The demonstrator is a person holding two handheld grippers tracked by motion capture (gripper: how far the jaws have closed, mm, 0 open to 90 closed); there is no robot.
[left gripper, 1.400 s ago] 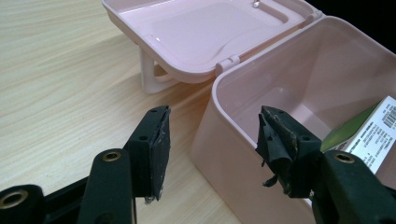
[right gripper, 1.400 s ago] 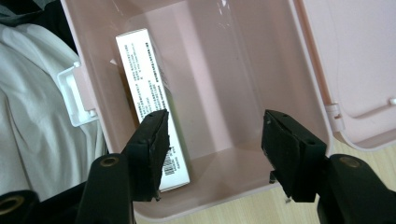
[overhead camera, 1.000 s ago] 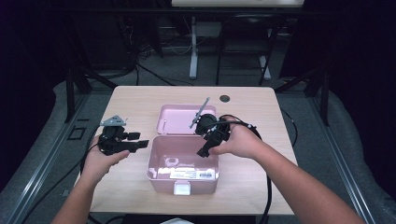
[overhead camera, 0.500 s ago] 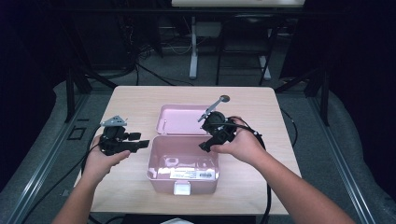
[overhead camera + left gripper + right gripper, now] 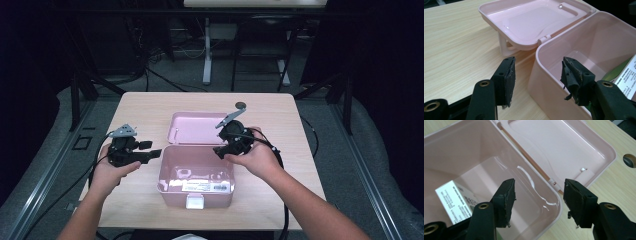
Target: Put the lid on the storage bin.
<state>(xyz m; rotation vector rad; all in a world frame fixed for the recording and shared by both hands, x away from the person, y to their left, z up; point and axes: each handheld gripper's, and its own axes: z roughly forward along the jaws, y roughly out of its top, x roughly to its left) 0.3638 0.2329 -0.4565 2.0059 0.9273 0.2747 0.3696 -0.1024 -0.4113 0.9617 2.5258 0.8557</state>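
Observation:
An open pink plastic box [image 5: 170,186] stands mid-table with its lid [image 5: 192,128] laid flat behind it. My left gripper [image 5: 154,151] is open at the box's left side. In the left gripper view, my left gripper [image 5: 536,72] has the box's left wall [image 5: 541,82] between its jaws, and the pads are clear of it. My right gripper [image 5: 220,150] sits at the box's back right corner. Its jaws have just been closing. The box's corner rim [image 5: 556,205] lies between them in the right gripper view, where the right gripper [image 5: 537,195] is still open.
A printed white label [image 5: 205,186] is on the box's front wall, also visible as the label [image 5: 454,202] through the wall. A round hole [image 5: 241,105] sits in the tabletop behind the lid. Cables trail from both grippers off the table's near edge.
The right hand has shifted slightly to the right at the box's back corner, and its grey plate has swung round. The left hand has stayed put.

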